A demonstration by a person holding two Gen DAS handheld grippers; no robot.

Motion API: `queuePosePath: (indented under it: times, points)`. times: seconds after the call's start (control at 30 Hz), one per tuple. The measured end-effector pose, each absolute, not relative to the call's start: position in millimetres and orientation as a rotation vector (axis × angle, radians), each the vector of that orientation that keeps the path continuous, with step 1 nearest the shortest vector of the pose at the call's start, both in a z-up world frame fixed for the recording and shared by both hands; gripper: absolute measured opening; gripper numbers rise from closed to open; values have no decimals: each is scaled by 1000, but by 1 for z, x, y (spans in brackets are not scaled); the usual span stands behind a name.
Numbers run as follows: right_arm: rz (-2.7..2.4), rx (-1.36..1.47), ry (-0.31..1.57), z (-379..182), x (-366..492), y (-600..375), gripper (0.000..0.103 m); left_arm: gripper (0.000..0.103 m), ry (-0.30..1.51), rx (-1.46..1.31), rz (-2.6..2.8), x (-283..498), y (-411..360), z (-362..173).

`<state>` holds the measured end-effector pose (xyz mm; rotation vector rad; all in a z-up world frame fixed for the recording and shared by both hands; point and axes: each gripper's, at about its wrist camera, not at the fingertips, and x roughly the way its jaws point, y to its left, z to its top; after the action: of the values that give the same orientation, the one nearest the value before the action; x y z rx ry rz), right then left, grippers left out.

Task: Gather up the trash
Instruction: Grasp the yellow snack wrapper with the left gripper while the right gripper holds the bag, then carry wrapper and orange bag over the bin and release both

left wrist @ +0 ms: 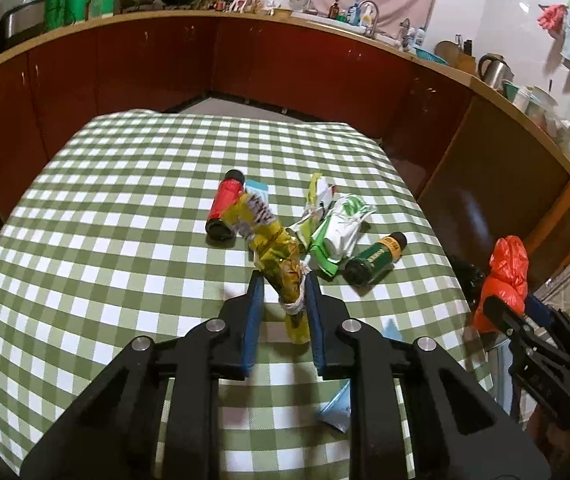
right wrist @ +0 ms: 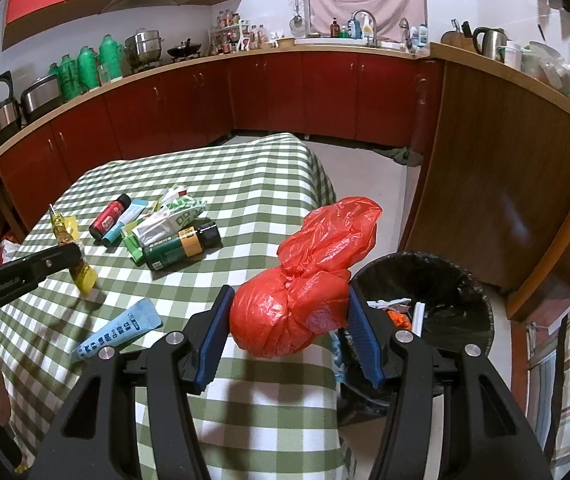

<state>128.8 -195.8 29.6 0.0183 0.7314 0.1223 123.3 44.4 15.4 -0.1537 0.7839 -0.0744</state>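
A knotted red plastic bag (right wrist: pixel 301 304) is clamped between the blue pads (right wrist: pixel 212 340) of the right gripper (right wrist: pixel 289 334), at the near right corner of the table (right wrist: pixel 253 184) and just left of the bin (right wrist: pixel 465 292). The bin is lined with a black bag, and some white and orange scraps can be seen inside it. The same red bag (left wrist: pixel 505 280) is seen at the right edge of the left wrist view, held by the right gripper (left wrist: pixel 497 312) beyond the table's right side.

A crumpled yellow wrapper (left wrist: pixel 273 248) is pinched near its lower end by the left gripper (left wrist: pixel 285 292), and is held tilted above the green-and-white checked cloth (its foot hangs below the fingers (left wrist: pixel 255 300)). From the right wrist view the yellow wrapper (right wrist: pixel 81 272) and the left gripper (right wrist: pixel 75 254) are seen at the left side of the table.

Farther back on the cloth a small heap is left: a red can (left wrist: pixel 225 208) lying on its side at the left, a green can with a yellow band (left wrist: pixel 377 258) on its side at the right, and a white-and-green crumpled packet (left wrist: pixel 341 228) between them. A pale blue tube (right wrist: pixel 119 330) lies near the table's near edge, apart from the heap.
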Motion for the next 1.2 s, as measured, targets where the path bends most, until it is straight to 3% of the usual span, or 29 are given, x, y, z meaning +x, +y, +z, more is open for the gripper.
queuePosePath:
  times: [0.17, 1.2]
  points:
    - [107, 21, 720, 35, 123, -203, 55, 14, 775, -129, -86, 117, 36, 21]
    - [-87, -12, 637, 41, 124, -293, 55, 14, 747, -9, -383, 139, -118, 26]
